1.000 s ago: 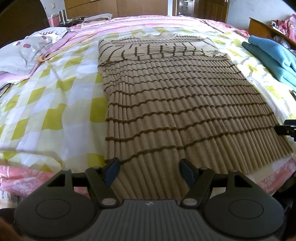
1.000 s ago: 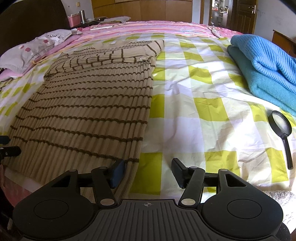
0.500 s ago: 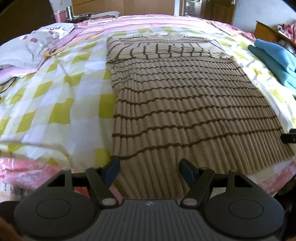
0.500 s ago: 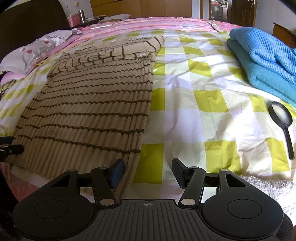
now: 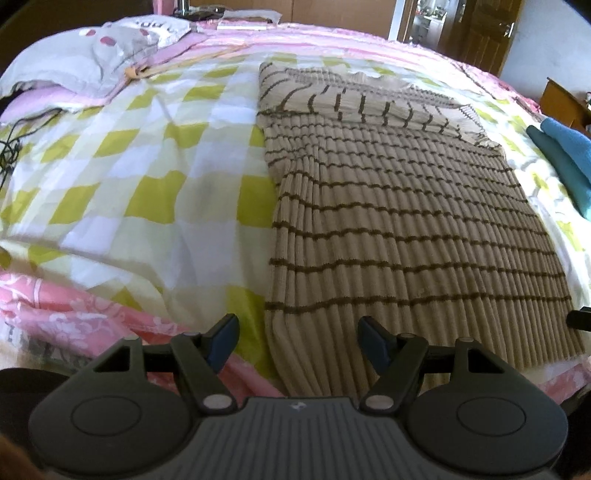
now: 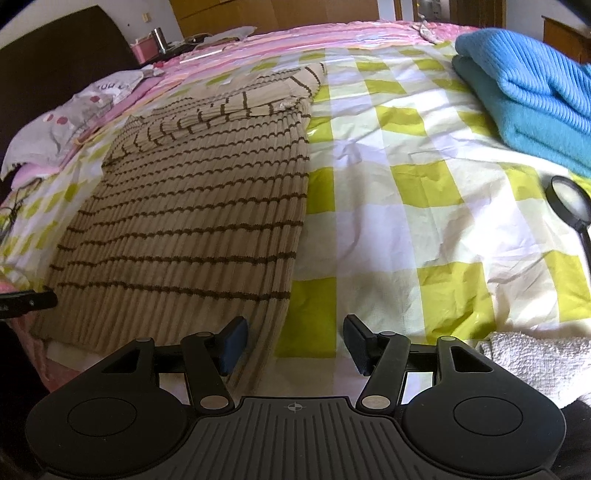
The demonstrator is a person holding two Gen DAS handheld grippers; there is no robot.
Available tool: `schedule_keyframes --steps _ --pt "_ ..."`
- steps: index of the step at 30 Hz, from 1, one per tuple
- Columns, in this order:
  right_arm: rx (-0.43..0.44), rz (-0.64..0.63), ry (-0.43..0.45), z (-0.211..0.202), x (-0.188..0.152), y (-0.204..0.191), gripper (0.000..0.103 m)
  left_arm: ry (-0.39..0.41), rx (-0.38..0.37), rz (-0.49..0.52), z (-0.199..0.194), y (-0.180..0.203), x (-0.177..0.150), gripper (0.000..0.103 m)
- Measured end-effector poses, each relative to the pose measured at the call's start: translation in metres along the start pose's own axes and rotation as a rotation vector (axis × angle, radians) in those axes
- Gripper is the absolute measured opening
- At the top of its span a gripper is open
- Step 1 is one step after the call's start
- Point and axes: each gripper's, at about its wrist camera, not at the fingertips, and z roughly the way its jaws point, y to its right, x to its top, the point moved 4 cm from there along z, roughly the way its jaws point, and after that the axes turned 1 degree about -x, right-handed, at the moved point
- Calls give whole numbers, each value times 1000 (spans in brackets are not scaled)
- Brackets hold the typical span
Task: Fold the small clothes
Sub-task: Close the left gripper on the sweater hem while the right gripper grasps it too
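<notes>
checked bedspread [image 6: 424, 184] | one striped sweater [image 5: 406, 229] | left claw [image 5: 299, 336], right claw [image 6: 295, 341]: both gaping, empty

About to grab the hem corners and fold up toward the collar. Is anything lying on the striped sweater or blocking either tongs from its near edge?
Nothing visible does. The beige brown-striped ribbed sweater lies bare. Left tongs and right tongs stand open over its near corners. The black-framed magnifying glass and folded blue knit lie off to the right, apart from it.

Bed [image 5: 155, 155] sunlit; wooden door [image 5: 484, 29]; dark headboard [image 6: 62, 62].
</notes>
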Motion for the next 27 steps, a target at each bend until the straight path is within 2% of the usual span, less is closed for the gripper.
schedule_keyframes --steps 4,6,7,9,11,13,19,24,27 --pt "13 6 3 2 2 0 59 -17 14 15 3 2 -2 63" --pt "31 9 0 2 1 0 59 -16 3 19 2 3 -2 53" --pt "40 14 -2 1 1 0 58 -14 -8 18 1 3 -2 51" --pt "56 32 -4 1 1 2 57 -15 -44 12 0 4 -1 39" --pt "71 52 -7 0 2 5 54 -32 -110 -10 1 3 0 33" --pt "90 70 -11 2 3 6 53 -48 -120 -32 4 1 2 33" --pt "206 97 -46 7 8 6 39 -80 -125 -58 8 0 4 33" --pt "269 135 -85 13 10 8 34 -112 -135 -30 13 2 6 40" --pt "304 170 -111 16 10 11 22 -119 -139 -55 12 0 7 40"
